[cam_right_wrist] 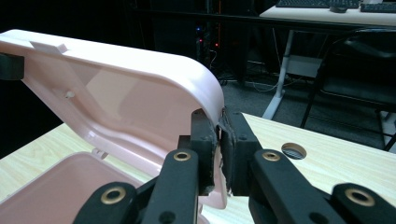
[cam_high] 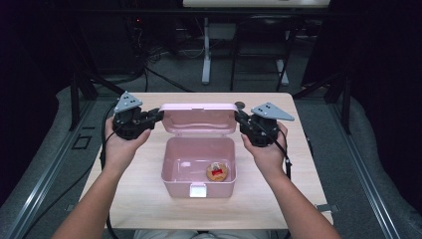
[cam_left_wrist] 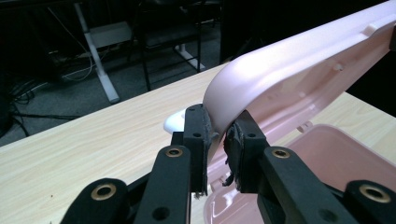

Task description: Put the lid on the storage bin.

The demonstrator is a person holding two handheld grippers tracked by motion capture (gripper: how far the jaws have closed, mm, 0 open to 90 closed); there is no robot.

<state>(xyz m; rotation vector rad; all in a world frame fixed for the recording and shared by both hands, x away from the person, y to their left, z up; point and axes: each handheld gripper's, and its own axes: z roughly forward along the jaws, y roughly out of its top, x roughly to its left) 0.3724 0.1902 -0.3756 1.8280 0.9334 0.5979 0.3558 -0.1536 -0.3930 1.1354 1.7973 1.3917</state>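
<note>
Pink lid (cam_high: pixel 198 118) of the plastic box (cam_high: pixel 198 172) stands raised, tilted back from the hinge at the box's far edge, its hollow inner face turned toward the person. The box sits in the middle of the light wooden table (cam_high: pixel 278 199), open, with a white latch (cam_high: pixel 197 190) on its near wall. Inside, on the floor toward the near right corner, lies a round cookie (cam_high: pixel 217 172) with a red mark on it. The left gripper (cam_high: pixel 155 117) pinches the lid's left edge: in the left gripper view (cam_left_wrist: pixel 217 140) its two black jaws stand close together with the curved pink rim clamped between the pads. The right gripper (cam_high: pixel 241 119) does the same on the lid's right edge, and in the right gripper view (cam_right_wrist: pixel 218 140) its jaws press on the rim at the rounded corner. Each gripper carries a grey three-cornered plate on top and is held in a hand, the left hand (cam_high: pixel 119 144) and the right hand (cam_high: pixel 268 149), with the forearms reaching in from the near side of the table. A round hole (cam_right_wrist: pixel 294 150) shows in the tabletop just beyond the right gripper. Behind the table are dark floor, cables and the white leg of a desk (cam_high: pixel 206 50).
</note>
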